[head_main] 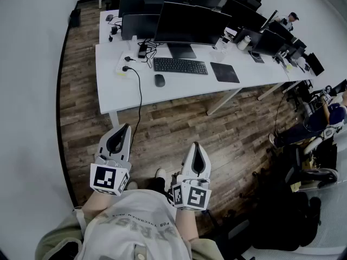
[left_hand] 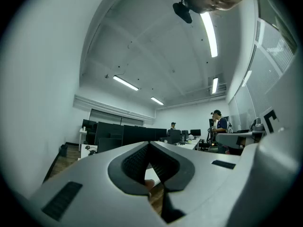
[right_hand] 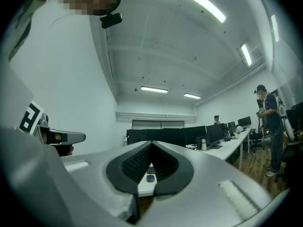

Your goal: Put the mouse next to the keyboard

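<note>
mouse point(head_main: 159, 80): one, small, dark, oval, flat on the white desk point(head_main: 108, 91). it lay just on the near side of the left end of the single black keyboard point(head_main: 180, 65), not touching it. one dark mouse pad point(head_main: 224, 72) sat right of the keyboard. no brand was legible on either; the print on the person's shirt point(head_main: 135, 229) was too blurred to read.

two grippers, both well short of the desk, over the wood floor point(head_main: 179, 123). left gripper point(head_main: 126, 129): jaws closed together, nothing held. right gripper point(head_main: 196, 146): the same.
</note>
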{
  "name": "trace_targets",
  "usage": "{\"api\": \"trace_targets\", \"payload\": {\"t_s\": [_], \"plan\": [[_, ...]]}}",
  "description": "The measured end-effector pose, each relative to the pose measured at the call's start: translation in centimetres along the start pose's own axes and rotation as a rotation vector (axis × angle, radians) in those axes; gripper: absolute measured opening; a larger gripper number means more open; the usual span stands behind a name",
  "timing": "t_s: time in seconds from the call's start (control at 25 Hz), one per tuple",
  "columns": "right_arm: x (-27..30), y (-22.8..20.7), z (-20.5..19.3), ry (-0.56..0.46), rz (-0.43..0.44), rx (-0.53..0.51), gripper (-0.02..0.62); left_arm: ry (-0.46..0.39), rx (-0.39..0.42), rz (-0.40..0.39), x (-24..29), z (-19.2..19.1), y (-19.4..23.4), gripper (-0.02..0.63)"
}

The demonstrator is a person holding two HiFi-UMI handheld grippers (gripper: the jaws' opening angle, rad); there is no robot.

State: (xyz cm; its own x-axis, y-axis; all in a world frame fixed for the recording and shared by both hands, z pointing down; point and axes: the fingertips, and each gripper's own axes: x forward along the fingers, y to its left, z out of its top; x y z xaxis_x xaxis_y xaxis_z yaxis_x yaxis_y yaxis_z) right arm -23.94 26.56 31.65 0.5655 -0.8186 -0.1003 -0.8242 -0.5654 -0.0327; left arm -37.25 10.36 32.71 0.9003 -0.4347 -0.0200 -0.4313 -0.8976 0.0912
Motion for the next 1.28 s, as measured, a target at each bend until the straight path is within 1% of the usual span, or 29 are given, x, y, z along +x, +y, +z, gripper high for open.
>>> {"api": "trace_targets", "payload": {"t_s": [0.2,0.64,0.72,0.84,0.92,1.0,1.04,1.08,1.12,1.16,1.28], "plan": [[-0.3,-0.2,0.1,-0.005,0.008,0.000,0.000,-0.006,0.016,-0.010,0.0,0.5,-0.7,0.011],[0.9,-1.1,-0.1,-0.003,0.040,0.002,0.000,-0.002,0.024,0.018,1.3,0.3,-1.1,0.011],[1.5,-1.7,0.0,-0.009,0.056,0.024,-0.002,-0.004,0.019,0.033,1.8,0.3,-1.1,0.011],[2.7,-3.0,0.2,-0.035,0.095,0.108,0.000,-0.015,0.009,0.055,3.0,0.5,-1.0,0.011],[3.7,-4.1,0.1,-0.042,0.123,0.138,0.002,-0.025,0.005,0.060,3.9,0.7,-1.1,0.012],[4.8,-5.0,-0.1,-0.038,0.159,0.148,0.075,-0.034,-0.014,0.054,5.1,0.8,-1.3,0.014],[5.5,-5.5,-0.2,-0.034,0.178,0.151,0.173,-0.038,-0.029,0.050,5.7,0.8,-1.5,0.027],[6.2,-6.0,-0.3,-0.029,0.197,0.152,0.274,-0.043,-0.042,0.048,6.4,0.8,-1.6,0.083],[6.8,-6.6,-0.3,-0.026,0.211,0.150,0.298,-0.050,-0.049,0.051,7.2,0.9,-1.9,0.165],[7.5,-7.2,-0.3,-0.026,0.221,0.146,0.299,-0.058,-0.051,0.058,7.9,0.9,-2.1,0.232],[9.3,-9.4,-0.4,-0.021,0.248,0.138,0.308,-0.056,-0.032,0.064,10.6,0.8,-3.5,0.360]]}}
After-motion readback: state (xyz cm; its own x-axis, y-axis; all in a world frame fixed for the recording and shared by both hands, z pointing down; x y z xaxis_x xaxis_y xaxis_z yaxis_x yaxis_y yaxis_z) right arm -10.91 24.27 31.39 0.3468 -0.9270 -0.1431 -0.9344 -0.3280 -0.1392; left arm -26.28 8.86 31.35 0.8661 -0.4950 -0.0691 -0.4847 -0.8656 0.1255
